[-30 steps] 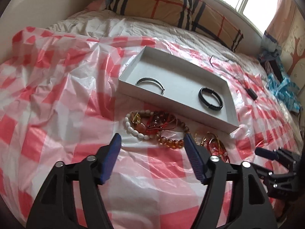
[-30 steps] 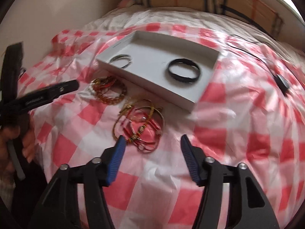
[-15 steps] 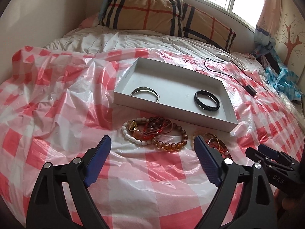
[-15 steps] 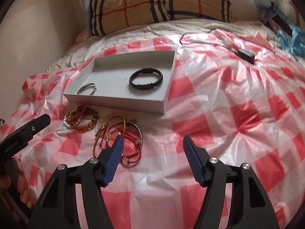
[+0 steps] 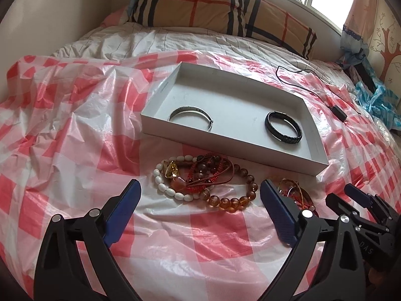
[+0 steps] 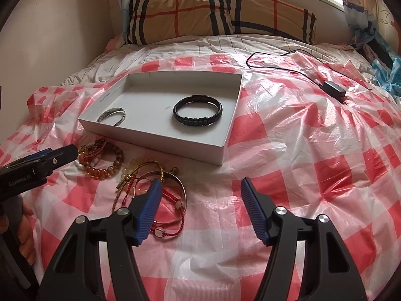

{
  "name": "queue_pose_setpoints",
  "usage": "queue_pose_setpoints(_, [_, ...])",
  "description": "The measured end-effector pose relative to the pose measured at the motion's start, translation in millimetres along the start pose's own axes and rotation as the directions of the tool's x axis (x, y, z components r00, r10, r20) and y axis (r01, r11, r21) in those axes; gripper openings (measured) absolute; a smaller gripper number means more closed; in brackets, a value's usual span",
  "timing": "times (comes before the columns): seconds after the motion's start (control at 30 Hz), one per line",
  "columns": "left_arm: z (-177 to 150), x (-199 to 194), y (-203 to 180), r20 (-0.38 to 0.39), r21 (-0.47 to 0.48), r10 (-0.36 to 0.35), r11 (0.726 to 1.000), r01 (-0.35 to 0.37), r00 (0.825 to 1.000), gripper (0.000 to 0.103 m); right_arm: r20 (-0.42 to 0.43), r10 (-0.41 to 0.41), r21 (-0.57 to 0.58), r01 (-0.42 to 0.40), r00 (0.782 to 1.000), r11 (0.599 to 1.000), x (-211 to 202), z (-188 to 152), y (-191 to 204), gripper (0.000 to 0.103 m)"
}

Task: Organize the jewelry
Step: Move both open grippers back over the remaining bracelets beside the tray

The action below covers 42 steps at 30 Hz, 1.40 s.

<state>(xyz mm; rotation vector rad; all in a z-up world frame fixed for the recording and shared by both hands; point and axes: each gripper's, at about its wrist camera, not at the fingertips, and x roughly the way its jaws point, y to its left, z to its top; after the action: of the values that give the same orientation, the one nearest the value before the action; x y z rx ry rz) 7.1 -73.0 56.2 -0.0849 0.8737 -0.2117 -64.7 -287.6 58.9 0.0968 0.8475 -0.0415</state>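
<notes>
A shallow white box (image 5: 190,135) (image 6: 160,140) lies on the red-checked plastic sheet. It holds a silver bangle (image 5: 191,116) (image 6: 111,115) and a black braided bracelet (image 5: 283,126) (image 6: 198,113). In front of it lies a heap of bead bracelets (image 5: 205,183) (image 6: 100,160), and to its right a pile of gold and red cord bangles (image 5: 295,193) (image 6: 153,188). My left gripper (image 5: 200,193) is open and empty, just short of the bead heap. My right gripper (image 6: 200,190) is open and empty, to the right of the bangle pile.
A checked pillow (image 6: 220,15) lies at the head of the bed under a window. A black cable with an adapter (image 6: 333,89) lies on the sheet at the right. Blue cloth (image 5: 376,100) sits at the far right edge. A wall runs along the left.
Both grippers have drawn back and tilted up, so the box and the jewelry sit farther off. The left gripper's jaws have opened wider. No jewelry has moved.
</notes>
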Motion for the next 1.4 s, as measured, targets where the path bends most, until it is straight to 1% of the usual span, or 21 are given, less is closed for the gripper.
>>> queue_pose_setpoints(0.07, [-1,3,-1,-0.013,-0.003,-0.010,1.000,0.010,1.000,0.092,-0.017,0.008,0.009,-0.008,1.000,1.000,4,-1,-2,0.064])
queue_pose_setpoints(0.13, [-2,3,-4,-0.014,0.013,-0.002,1.000,0.002,1.000,0.092,-0.023,0.009,0.007,-0.009,1.000,1.000,5,-1,-1,0.064])
queue_pose_setpoints(0.37, [-4,2,-6,-0.013,0.028,0.004,1.000,-0.004,1.000,0.093,-0.024,0.003,-0.016,-0.003,1.000,1.000,6,-2,4,0.063])
queue_pose_setpoints(0.8, [-4,0,-3,-0.008,0.022,-0.004,1.000,0.004,1.000,0.095,-0.035,-0.014,-0.038,0.012,0.999,0.999,10,-3,7,0.063])
queue_pose_setpoints(0.87, [-6,0,-3,-0.015,0.037,0.007,0.999,-0.006,1.000,0.095,-0.033,-0.013,-0.032,0.012,0.999,0.999,10,-3,6,0.064])
queue_pose_setpoints(0.97, [-8,0,6,-0.025,0.048,0.042,0.998,-0.041,0.999,0.095,-0.038,-0.018,-0.023,0.017,0.999,1.000,8,-3,2,0.064])
queue_pose_setpoints(1.03, [-9,-2,17,-0.024,0.028,0.058,0.998,-0.057,0.998,0.095,-0.041,-0.023,-0.011,0.022,0.999,1.000,7,-3,-3,0.062])
queue_pose_setpoints(1.1, [-7,-2,30,-0.023,-0.013,0.058,0.998,-0.058,0.998,0.095,-0.053,-0.017,0.007,0.018,0.998,1.000,6,-3,-8,0.052])
queue_pose_setpoints(1.2, [-7,0,40,-0.029,-0.038,0.057,0.998,-0.059,0.998,0.095,-0.063,0.012,0.023,-0.010,0.998,1.000,6,-4,-12,0.045])
queue_pose_setpoints(1.27, [-7,1,43,-0.033,-0.040,0.066,0.997,-0.067,0.997,0.095,-0.061,0.041,0.011,-0.040,0.997,0.999,5,-4,-10,0.043])
queue_pose_setpoints(1.4, [-8,4,45,-0.043,-0.046,0.063,0.997,-0.065,0.997,0.095,-0.043,0.106,-0.017,-0.107,0.993,0.994,5,0,-1,0.043])
